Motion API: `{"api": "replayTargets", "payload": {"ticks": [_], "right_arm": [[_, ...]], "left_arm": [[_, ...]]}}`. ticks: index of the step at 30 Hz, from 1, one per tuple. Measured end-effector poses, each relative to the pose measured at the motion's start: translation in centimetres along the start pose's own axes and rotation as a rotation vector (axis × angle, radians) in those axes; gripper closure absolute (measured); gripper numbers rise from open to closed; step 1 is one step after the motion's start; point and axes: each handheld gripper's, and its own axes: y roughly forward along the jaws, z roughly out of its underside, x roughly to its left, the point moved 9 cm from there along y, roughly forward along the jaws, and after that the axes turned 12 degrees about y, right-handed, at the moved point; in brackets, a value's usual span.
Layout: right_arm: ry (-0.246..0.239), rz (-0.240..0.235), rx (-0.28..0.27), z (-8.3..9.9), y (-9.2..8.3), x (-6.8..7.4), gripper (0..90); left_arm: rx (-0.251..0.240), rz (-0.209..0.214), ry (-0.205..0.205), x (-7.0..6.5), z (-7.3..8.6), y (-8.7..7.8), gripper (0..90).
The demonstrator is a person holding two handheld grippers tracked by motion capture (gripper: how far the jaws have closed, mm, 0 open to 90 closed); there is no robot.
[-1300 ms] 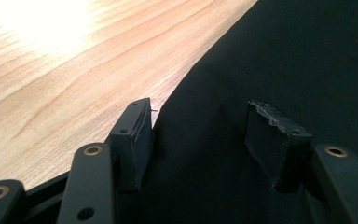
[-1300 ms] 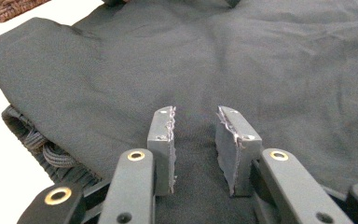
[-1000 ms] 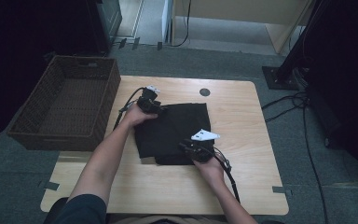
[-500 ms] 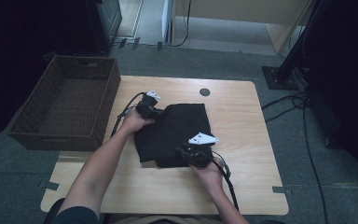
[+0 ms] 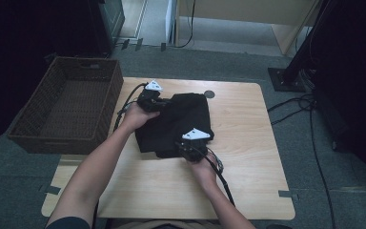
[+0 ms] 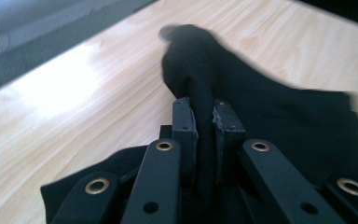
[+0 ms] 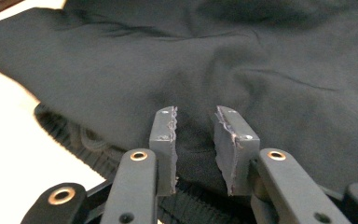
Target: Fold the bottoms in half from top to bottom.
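One black garment [image 5: 181, 121], one wicker basket [image 5: 38, 138], one table [image 5: 257, 181].

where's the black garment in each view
high view: black garment lies mid-table between both hands.
left gripper view: centre to right, a fold pinched between the jaws.
right gripper view: spread over the upper frame behind the jaws.
shared landmark: light wooden table.

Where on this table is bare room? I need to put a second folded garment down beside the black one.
Bare wood lies right of the black garment out to the table edge, and along the near edge past both forearms. The strip between garment and wicker basket is crowded by the left gripper and its cable.
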Motion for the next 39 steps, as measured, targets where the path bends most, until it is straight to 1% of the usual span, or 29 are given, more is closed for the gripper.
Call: {"api": "replayTargets", "payload": {"ticks": [3,4,6,9,10,12,13,14,15,17,19,21,24,26,28,30,31,32,34,36,39], "right_arm": [[0.023,0.02,-0.018,-1.4,1.6,-0.7,71.0],[0.03,0.027,-0.028,-2.0,2.2,-1.1,71.0],[0.046,0.036,-0.032,-2.6,2.8,-1.5,71.6],[0.061,0.049,-0.04,-3.4,3.6,-1.9,71.8],[0.054,0.057,-0.05,-3.7,3.9,-2.1,71.8],[0.068,0.058,-0.057,-4.0,4.3,-2.2,71.8],[0.068,0.06,-0.064,-4.1,4.4,-2.3,71.8],[0.079,0.056,-0.065,-4.1,4.5,-2.2,71.8],[0.075,0.058,-0.07,-4.2,4.6,-2.3,71.8],[0.076,0.054,-0.074,-4.2,4.6,-2.2,71.3],[0.089,0.043,-0.074,-4.2,4.4,-2.3,69.5],[0.095,0.026,-0.077,-4.2,4.3,-2.5,67.5],[0.113,0.005,-0.064,-4.1,3.7,-2.6,61.1],[0.111,-0.005,-0.043,-4.0,2.8,-2.7,59.9],[0.087,-0.006,-0.045,-4.0,2.0,-2.7,61.6],[0.069,-0.018,-0.043,-4.1,0.9,-2.5,66.5],[0.067,-0.019,-0.043,-4.2,0.5,-2.5,67.7],[0.052,-0.027,-0.045,-4.4,-0.2,-2.4,69.4],[0.032,-0.028,-0.049,-4.8,-1.0,-2.2,70.7],[0.032,-0.037,-0.057,-5.3,-1.8,-2.1,71.5],[0.028,-0.045,-0.076,-6.4,-3.1,-1.9,72.5]], "left_arm": [[-0.042,0.005,0.027,-1.3,-0.6,-1.3,82.9],[-0.054,0.007,0.025,-1.5,-0.7,-1.5,82.9],[-0.072,0.016,0.017,-2.3,-0.3,-2.0,82.9],[-0.063,0.036,0.026,-3.5,1.0,-2.1,83.0],[-0.06,0.04,0.025,-3.9,1.4,-2.0,83.0],[-0.041,0.051,0.016,-4.7,2.4,-1.8,82.9],[-0.039,0.056,0.004,-5.0,2.8,-1.6,82.9],[-0.037,0.064,-0.003,-5.3,3.3,-1.4,82.9],[-0.031,0.065,-0.012,-5.6,3.7,-1.2,82.7],[-0.01,0.08,-0.025,-6.1,4.5,-0.7,82.9],[-0.003,0.08,-0.043,-6.3,4.9,-0.3,82.3],[-0.003,0.068,-0.066,-6.2,5.0,-0.1,80.6],[0.01,0.059,-0.082,-6.1,5.0,-0.2,77.4],[0.016,0.062,-0.082,-6.2,5.0,-0.2,73.9],[0.015,0.071,-0.081,-6.4,4.8,-0.5,71.4],[0.017,0.069,-0.078,-6.5,4.4,-0.9,68.2],[0.016,0.063,-0.083,-6.4,4.1,-1.2,66.5],[0.015,0.063,-0.087,-6.4,3.9,-1.5,65.3],[0.01,0.056,-0.077,-6.1,3.2,-2.3,64.9],[0.014,0.044,-0.07,-5.4,2.8,-3.0,64.7],[0.024,0.027,-0.096,-4.2,2.5,-3.7,64.8]]}}
